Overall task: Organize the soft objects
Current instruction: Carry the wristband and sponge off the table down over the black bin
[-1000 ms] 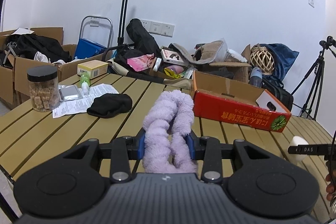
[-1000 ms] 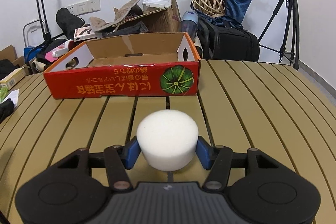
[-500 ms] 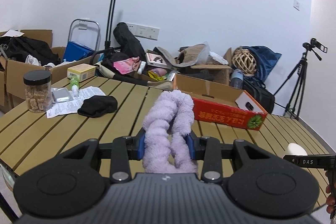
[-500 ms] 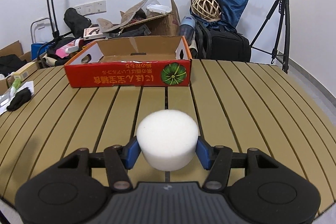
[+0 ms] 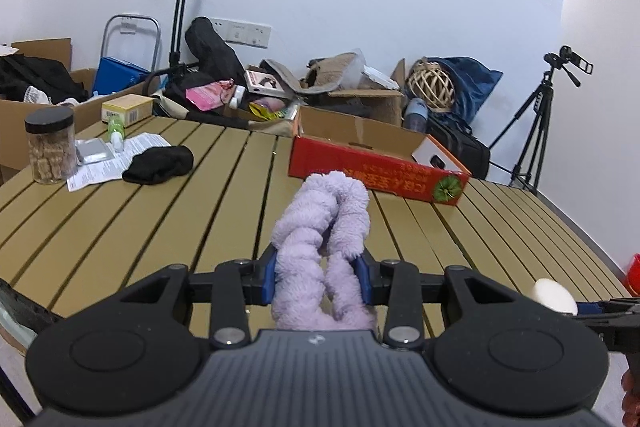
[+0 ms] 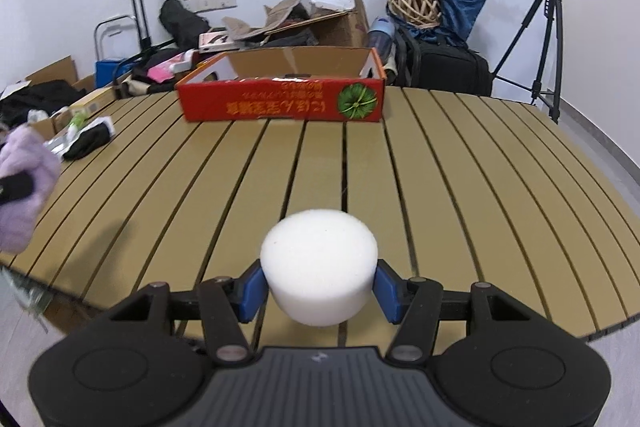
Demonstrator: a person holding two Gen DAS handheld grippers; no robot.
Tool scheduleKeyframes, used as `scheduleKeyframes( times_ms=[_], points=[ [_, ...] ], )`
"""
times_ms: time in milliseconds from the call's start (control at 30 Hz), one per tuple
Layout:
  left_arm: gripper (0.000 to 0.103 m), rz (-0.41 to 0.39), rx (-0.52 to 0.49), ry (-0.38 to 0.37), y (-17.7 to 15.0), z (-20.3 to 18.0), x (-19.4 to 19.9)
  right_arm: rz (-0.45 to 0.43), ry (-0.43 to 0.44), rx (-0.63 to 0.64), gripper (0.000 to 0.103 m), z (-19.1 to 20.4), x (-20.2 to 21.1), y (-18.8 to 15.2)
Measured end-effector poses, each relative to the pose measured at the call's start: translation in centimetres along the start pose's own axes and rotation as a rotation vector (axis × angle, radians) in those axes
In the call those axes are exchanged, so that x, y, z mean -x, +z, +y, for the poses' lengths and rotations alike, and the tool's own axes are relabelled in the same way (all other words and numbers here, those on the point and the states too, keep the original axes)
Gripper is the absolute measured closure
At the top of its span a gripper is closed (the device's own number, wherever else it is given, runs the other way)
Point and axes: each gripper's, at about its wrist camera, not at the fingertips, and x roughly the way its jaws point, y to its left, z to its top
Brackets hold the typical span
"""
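Note:
My left gripper is shut on a fluffy purple twisted cloth, held above the near part of the slatted wooden table. My right gripper is shut on a round white sponge, held over the table's near edge. An open red cardboard box stands at the far side of the table; in the left wrist view the red box is ahead and to the right. The white sponge shows at the right edge of the left wrist view, and the purple cloth at the left edge of the right wrist view.
On the table's left lie a black cloth, a printed paper, a jar of brown cubes, a small green bottle and a yellow box. Boxes, bags and a trolley crowd the back wall. A tripod stands at the right.
Both grippers have pulled back from the red box toward the table's near edge, each keeping its object. The box and the table items look smaller and farther off.

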Motion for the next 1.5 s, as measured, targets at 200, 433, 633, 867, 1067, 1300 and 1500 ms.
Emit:
scheduleKeyframes(
  times_ms=[200,433,633,867,1067,1300,1500],
  points=[
    [0.065,0.014,-0.031,-0.031,-1.5,-0.8,1.3,0.000,0.031,0.045,0.047,1.3,2.5,-2.5],
    [0.065,0.034,-0.046,-0.043,-3.3,-1.1,2.4,0.029,0.064,0.094,0.047,2.8,4.6,-5.5],
    [0.065,0.062,-0.044,-0.069,-5.1,-1.0,3.6,0.085,0.086,0.115,0.047,3.8,4.9,-8.1],
    [0.065,0.102,-0.065,-0.077,-7.6,-0.9,4.8,0.154,0.116,0.113,0.047,4.6,4.2,-11.0],
    [0.065,0.155,-0.083,-0.063,-9.8,-0.6,5.2,0.205,0.128,0.102,0.047,4.9,3.1,-13.2],
    [0.065,0.223,-0.099,-0.019,-12.1,0.0,5.0,0.268,0.108,0.101,0.047,4.7,2.0,-15.6],
    [0.065,0.272,-0.121,0.024,-13.8,0.5,4.8,0.327,0.093,0.105,0.047,4.6,0.9,-17.5]
  ],
)
